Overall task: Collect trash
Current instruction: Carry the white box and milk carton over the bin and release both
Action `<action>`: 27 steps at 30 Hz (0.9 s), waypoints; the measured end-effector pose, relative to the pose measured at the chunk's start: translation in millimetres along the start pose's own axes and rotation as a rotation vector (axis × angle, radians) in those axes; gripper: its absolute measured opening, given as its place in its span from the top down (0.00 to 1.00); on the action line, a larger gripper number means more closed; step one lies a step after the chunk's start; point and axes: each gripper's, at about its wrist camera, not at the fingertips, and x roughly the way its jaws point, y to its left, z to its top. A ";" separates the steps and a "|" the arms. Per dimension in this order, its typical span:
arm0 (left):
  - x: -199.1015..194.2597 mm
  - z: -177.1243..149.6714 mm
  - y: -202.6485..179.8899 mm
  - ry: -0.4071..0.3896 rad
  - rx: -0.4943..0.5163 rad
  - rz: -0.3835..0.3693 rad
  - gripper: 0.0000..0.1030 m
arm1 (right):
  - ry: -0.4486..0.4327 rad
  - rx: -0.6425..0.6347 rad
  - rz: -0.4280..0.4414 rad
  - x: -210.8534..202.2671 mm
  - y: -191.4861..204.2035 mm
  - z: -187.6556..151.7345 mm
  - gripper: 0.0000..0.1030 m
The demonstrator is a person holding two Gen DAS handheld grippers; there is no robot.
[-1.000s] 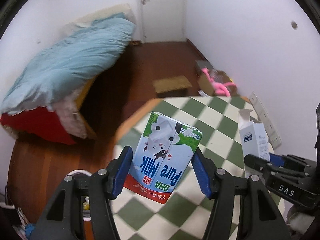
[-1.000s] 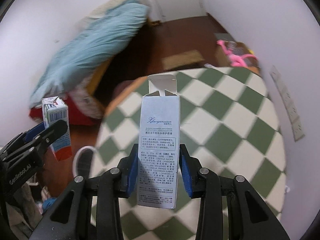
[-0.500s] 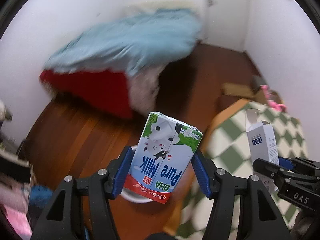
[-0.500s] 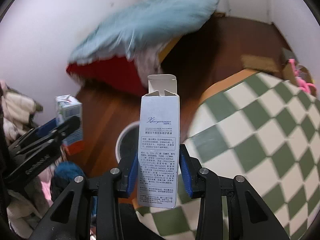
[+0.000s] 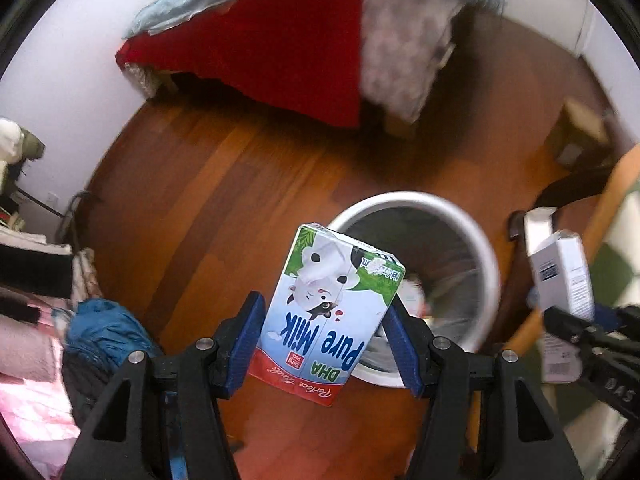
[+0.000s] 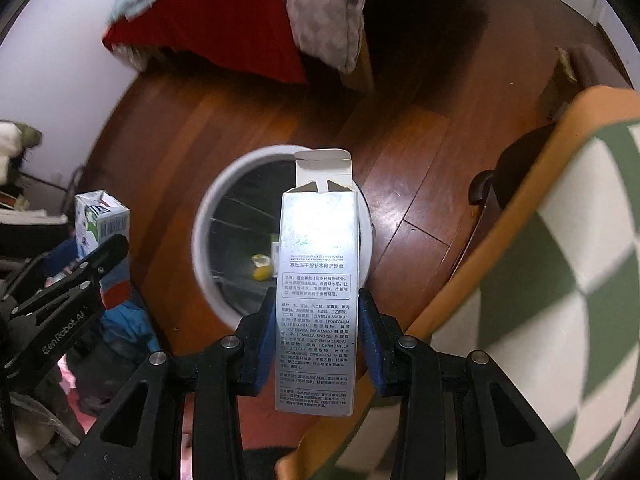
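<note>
My left gripper (image 5: 326, 344) is shut on a blue and white milk carton (image 5: 332, 312), held upside down over the near rim of a white round trash bin (image 5: 486, 264). My right gripper (image 6: 316, 338) is shut on a tall silver box (image 6: 316, 280) with its top flap open, held above the same trash bin (image 6: 208, 248). A yellow scrap (image 6: 262, 273) lies at the bottom of the bin. The milk carton (image 6: 102, 224) and left gripper show at the left of the right wrist view; the silver box (image 5: 560, 268) shows at the right of the left wrist view.
The bin stands on a dark wooden floor (image 5: 208, 200). A table with a green and white checked top (image 6: 560, 280) and wooden edge lies to the right. A bed with red and blue covers (image 5: 260, 40) is behind. Clothes, among them a blue cloth (image 5: 104, 332), are piled at the left.
Both grippers have swung left, off the checked table and down over the floor, with carton and box still held. The trash bin now lies right below them.
</note>
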 end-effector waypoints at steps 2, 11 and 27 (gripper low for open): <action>14.8 -0.8 2.0 0.025 0.008 0.005 0.45 | 0.021 -0.013 -0.027 20.4 1.5 8.7 0.62; 44.8 -3.5 1.2 0.098 -0.013 -0.033 0.43 | 0.083 -0.034 0.004 65.7 2.9 42.4 0.60; -0.6 -13.7 21.2 0.029 -0.101 -0.041 0.06 | -0.013 -0.122 -0.174 0.0 7.8 19.7 0.00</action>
